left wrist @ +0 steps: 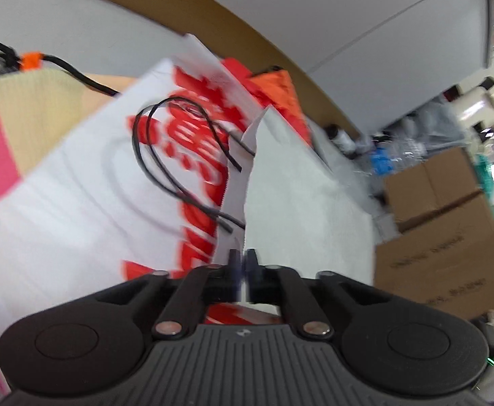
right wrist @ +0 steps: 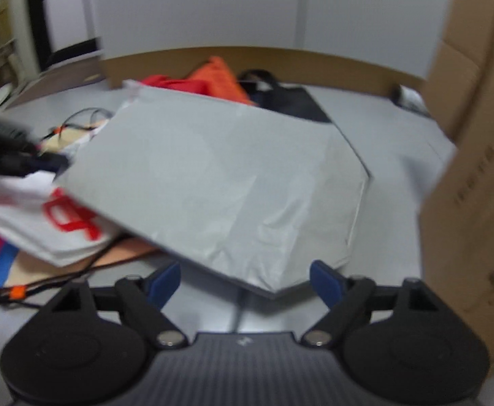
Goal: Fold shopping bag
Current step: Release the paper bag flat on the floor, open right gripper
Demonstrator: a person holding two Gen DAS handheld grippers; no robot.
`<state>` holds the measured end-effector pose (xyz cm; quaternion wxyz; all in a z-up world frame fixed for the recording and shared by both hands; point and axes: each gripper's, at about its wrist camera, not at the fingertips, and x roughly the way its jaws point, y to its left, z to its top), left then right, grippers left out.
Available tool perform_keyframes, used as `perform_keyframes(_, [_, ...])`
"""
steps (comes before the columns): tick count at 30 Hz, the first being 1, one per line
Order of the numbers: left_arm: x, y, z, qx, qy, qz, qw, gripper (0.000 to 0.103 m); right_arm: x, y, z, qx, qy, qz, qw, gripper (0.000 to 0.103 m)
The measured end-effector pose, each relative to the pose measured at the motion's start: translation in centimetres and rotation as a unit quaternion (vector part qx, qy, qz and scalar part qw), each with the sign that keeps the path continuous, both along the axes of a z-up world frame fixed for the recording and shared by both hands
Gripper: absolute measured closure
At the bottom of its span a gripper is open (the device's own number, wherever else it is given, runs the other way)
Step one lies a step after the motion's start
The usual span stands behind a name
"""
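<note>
White paper shopping bag (right wrist: 213, 182) half folded on the grey tabletop (right wrist: 392, 155).
Left gripper (left wrist: 243, 260) fingers are pinched closed on the bag's paper edge, black cord handles (left wrist: 179, 155) just ahead; right gripper (right wrist: 245, 282) fingers stand wide open, the bag's corner between them, untouched.

White shopping bag (left wrist: 87, 182) with red lettering, black cord handles (left wrist: 179, 155); orange cloth (left wrist: 277, 91).

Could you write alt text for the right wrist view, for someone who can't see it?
A white paper shopping bag with red print lies half-folded on a grey table. The right gripper, jaws open and empty, hovers at its near corner.
</note>
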<state>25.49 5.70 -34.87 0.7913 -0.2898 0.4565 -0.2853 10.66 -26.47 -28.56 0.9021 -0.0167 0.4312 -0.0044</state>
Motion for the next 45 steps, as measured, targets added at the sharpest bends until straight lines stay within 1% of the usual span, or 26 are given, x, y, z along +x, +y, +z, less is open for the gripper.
perform_keyframes(1, [-0.3, -0.2, 0.2, -0.012, 0.002, -0.003, 0.9999, 0.103, 0.2, -1.1, 0.2, 0.009, 0.000, -0.012, 1.000, 0.018])
perform_keyframes(3, [-0.9, -0.4, 0.6, -0.028, 0.007, -0.005, 0.9996, 0.103, 0.7, -2.1, 1.2, 0.004, -0.009, -0.021, 1.000, 0.018])
perform_keyframes(6, [-1.3, -1.0, 0.7, -0.028, 0.006, -0.010, 0.9995, 0.103, 1.7, -2.7, 1.9, 0.000, -0.014, -0.029, 0.999, 0.018])
perform_keyframes(9, [-1.7, -1.1, 0.7, -0.055, 0.007, -0.013, 0.9984, 0.103, 2.8, -4.3, 2.1, 0.017, -0.011, -0.065, 0.998, 0.017])
perform_keyframes(13, [-2.7, -0.6, 1.4, -0.070, 0.007, -0.015, 0.9974, 0.103, 3.8, -6.1, 2.1, 0.033, -0.002, -0.090, 0.995, 0.015])
perform_keyframes(14, [-3.1, -0.5, 1.5, -0.073, 0.009, -0.017, 0.9971, 0.103, 4.0, -6.8, 1.9, 0.048, 0.006, -0.097, 0.994, 0.015])
perform_keyframes(16, [-3.7, -0.7, 1.8, -0.065, 0.006, -0.021, 0.9976, 0.103, 4.2, -7.8, 1.5, 0.067, 0.019, -0.109, 0.992, 0.015])
perform_keyframes(18, [-4.1, -1.1, 2.3, -0.021, -0.009, -0.015, 0.9996, 0.103, 4.4, -8.3, 1.1, 0.073, 0.024, -0.117, 0.990, 0.015])
perform_keyframes(20, [-3.7, -0.7, 2.0, -0.003, -0.005, 0.008, 0.9999, 0.101, 4.4, -8.8, 1.1, 0.081, 0.024, -0.123, 0.989, 0.015])
perform_keyframes(21, [-3.3, -0.5, 1.8, 0.002, -0.001, 0.020, 0.9998, 0.096, 4.4, -8.9, 1.1, 0.086, 0.024, -0.124, 0.988, 0.015])
perform_keyframes(22, [-2.9, -0.3, 1.6, 0.003, 0.005, 0.028, 0.9996, 0.087, 4.5, -9.0, 1.1, 0.087, 0.024, -0.126, 0.988, 0.015])
perform_keyframes(23, [-2.4, -0.4, 1.3, -0.005, 0.014, 0.022, 0.9996, 0.082, 4.6, -9.1, 1.1, 0.088, 0.024, -0.127, 0.988, 0.015])
perform_keyframes(25, [-1.5, -1.1, 1.0, -0.005, 0.019, 0.007, 0.9998, 0.059, 4.7, -9.4, 0.9, 0.096, 0.027, -0.132, 0.986, 0.015])
perform_keyframes(27, [-1.0, -1.8, 0.9, -0.001, 0.021, -0.004, 0.9998, 0.055, 4.8, -9.5, 0.6, 0.104, 0.030, -0.136, 0.985, 0.015])
perform_keyframes(32, [0.5, -3.6, -0.4, -0.020, 0.037, -0.029, 0.9987, 0.055, 4.6, -9.5, 0.4, 0.112, 0.036, -0.130, 0.985, 0.015])
perform_keyframes(35, [0.7, -4.6, -0.9, -0.022, 0.041, -0.047, 0.9978, 0.058, 4.5, -9.4, 0.2, 0.116, 0.041, -0.130, 0.984, 0.016])
perform_keyframes(36, [0.6, -4.8, -0.9, -0.021, 0.039, -0.051, 0.9977, 0.074, 4.4, -9.4, 0.1, 0.114, 0.042, -0.131, 0.984, 0.015])
perform_keyframes(37, [0.4, -4.8, -0.7, -0.026, 0.041, -0.052, 0.9975, 0.099, 4.4, -9.4, 0.1, 0.112, 0.043, -0.132, 0.984, 0.015])
perform_keyframes(38, [0.2, -4.7, -0.6, -0.040, 0.048, -0.052, 0.9967, 0.098, 4.4, -9.4, 0.2, 0.112, 0.043, -0.132, 0.984, 0.016])
perform_keyframes(40, [-1.0, -4.0, 0.3, -0.062, 0.059, -0.034, 0.9958, 0.100, 4.1, -9.4, 0.7, 0.119, 0.041, -0.123, 0.984, 0.018])
perform_keyframes(42, [-2.3, -3.4, 1.5, -0.072, 0.064, -0.031, 0.9949, 0.101, 3.9, -9.2, 1.2, 0.119, 0.039, -0.116, 0.985, 0.018])
perform_keyframes(45, [-5.4, -2.3, 3.7, -0.083, 0.070, -0.021, 0.9939, 0.102, 2.9, -8.1, 3.2, 0.112, 0.031, -0.091, 0.989, 0.018])
